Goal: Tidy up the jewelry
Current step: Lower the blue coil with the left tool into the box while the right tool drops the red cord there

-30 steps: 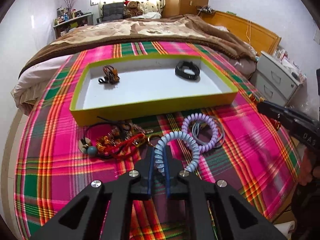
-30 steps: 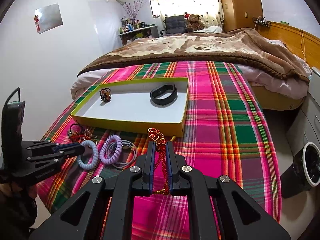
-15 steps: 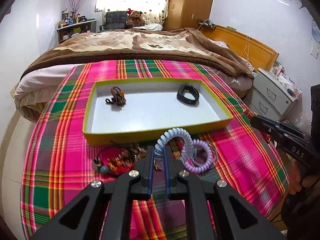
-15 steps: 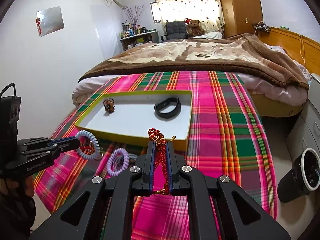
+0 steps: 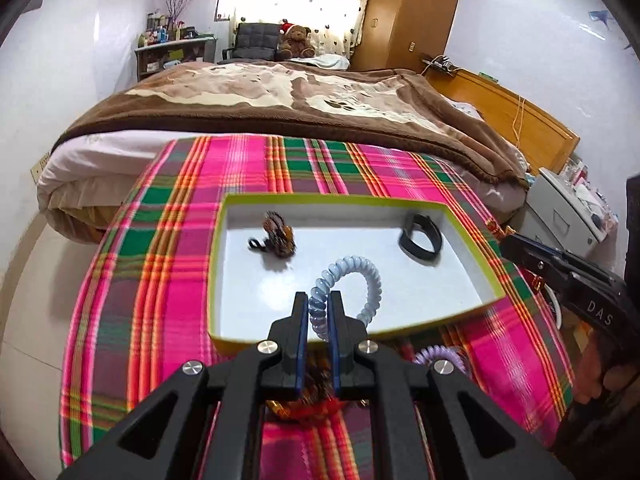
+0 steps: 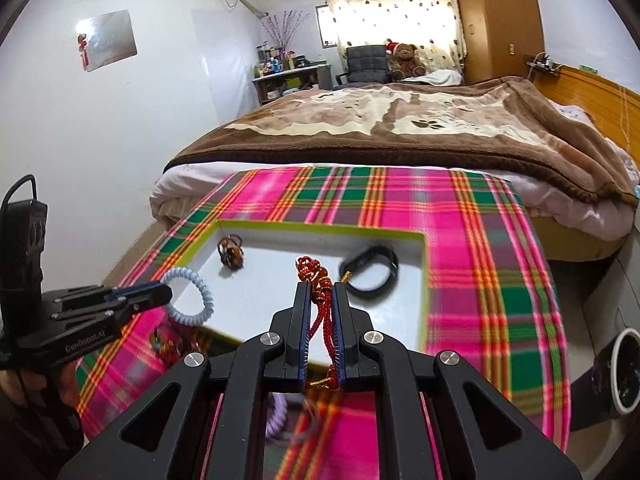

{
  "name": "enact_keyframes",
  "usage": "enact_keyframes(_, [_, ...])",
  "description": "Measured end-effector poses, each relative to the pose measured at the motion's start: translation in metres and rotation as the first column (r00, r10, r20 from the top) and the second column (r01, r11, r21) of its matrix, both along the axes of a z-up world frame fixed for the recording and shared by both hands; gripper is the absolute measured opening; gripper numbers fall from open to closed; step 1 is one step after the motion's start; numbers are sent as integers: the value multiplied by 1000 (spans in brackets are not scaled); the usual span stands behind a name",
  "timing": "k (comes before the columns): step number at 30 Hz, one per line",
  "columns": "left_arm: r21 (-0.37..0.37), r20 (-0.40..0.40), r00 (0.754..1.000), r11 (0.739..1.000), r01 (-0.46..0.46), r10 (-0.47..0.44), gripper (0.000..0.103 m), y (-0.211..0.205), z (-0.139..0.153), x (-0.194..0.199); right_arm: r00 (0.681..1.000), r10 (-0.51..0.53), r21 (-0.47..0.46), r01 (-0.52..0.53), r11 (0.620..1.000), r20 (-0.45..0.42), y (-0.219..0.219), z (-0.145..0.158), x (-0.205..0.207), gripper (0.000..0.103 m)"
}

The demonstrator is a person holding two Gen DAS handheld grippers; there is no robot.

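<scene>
My left gripper (image 5: 319, 300) is shut on a light blue coil bracelet (image 5: 352, 280) and holds it above the near part of the green-rimmed white tray (image 5: 472, 236); it also shows in the right wrist view (image 6: 192, 296). My right gripper (image 6: 320, 292) is shut on a red knotted cord (image 6: 316, 280), held above the tray's near edge (image 6: 424, 280). In the tray lie a brown beaded piece (image 5: 278, 234) and a black band (image 5: 420, 236).
A purple coil bracelet (image 5: 438, 358) and a tangle of red and brown jewelry (image 5: 316, 392) lie on the plaid cloth (image 5: 160, 300) in front of the tray. A bed with a brown blanket (image 5: 280, 96) stands behind. A grey drawer unit (image 5: 560, 216) stands at right.
Both grippers have lifted and moved forward toward the tray. The blue coil bracelet came off the cloth and now hangs over the tray; the red cord moved over the tray's near edge.
</scene>
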State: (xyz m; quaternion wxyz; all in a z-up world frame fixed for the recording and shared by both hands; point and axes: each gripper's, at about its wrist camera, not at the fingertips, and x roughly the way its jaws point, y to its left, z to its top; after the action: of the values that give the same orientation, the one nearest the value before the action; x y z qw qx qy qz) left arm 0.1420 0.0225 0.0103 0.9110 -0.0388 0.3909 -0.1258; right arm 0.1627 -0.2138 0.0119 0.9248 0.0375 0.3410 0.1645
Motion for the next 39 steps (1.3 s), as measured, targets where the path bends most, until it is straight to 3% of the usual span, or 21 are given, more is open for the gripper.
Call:
enact_keyframes(17, [18,-68,997,1000,-17,18,10,13,-26,58,992,12,-53,-19,998,-129,41,-37,92,10])
enact_keyframes(39, [-3,-121,992,1000,-29,29,10,21,-43,70,974,22,-138,-55,989,-227,75,-69,124,10])
